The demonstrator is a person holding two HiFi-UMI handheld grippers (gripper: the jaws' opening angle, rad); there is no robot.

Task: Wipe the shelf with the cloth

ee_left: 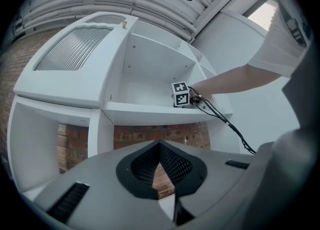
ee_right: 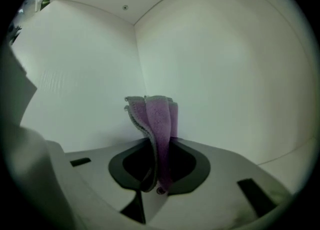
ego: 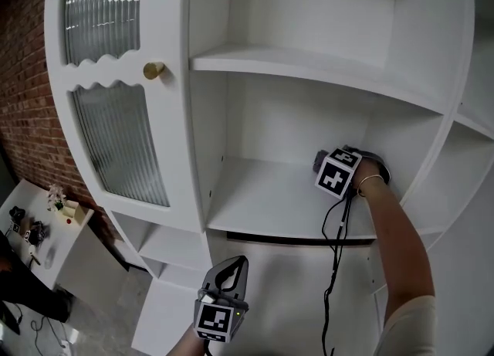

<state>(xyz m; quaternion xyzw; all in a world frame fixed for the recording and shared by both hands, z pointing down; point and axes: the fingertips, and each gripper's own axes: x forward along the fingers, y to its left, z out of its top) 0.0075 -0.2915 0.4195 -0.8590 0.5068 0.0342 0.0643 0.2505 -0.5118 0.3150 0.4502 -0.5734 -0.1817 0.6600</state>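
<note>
From the head view, the white cabinet [ego: 324, 30] stood smooth and matte, with a ribbed-glass door [ego: 116, 138] edged in a wavy trim and a round brass knob [ego: 153, 70]. The right claw [ego: 343, 173] was far in at the right back corner of the middle shelf [ego: 262, 200], and a thin black cable [ego: 336, 254] hung from it over the shelf's front edge. The left claw [ego: 230, 269] was held low, below that front edge, well apart from the other.

In the left gripper view, the left claw's grey jaws were together with nothing between them. Only red brick [ee_left: 150, 134] showed through the heart-shaped gap in their black ridged pads.

In the right gripper view, the right claw was clamped on the cloth [ee_right: 160, 119], a purple, looped-pile rag folded into several layers. It stood up out of the jaws before the plain white back corner above the shelf. I could not tell whether it touched the wall.
</note>
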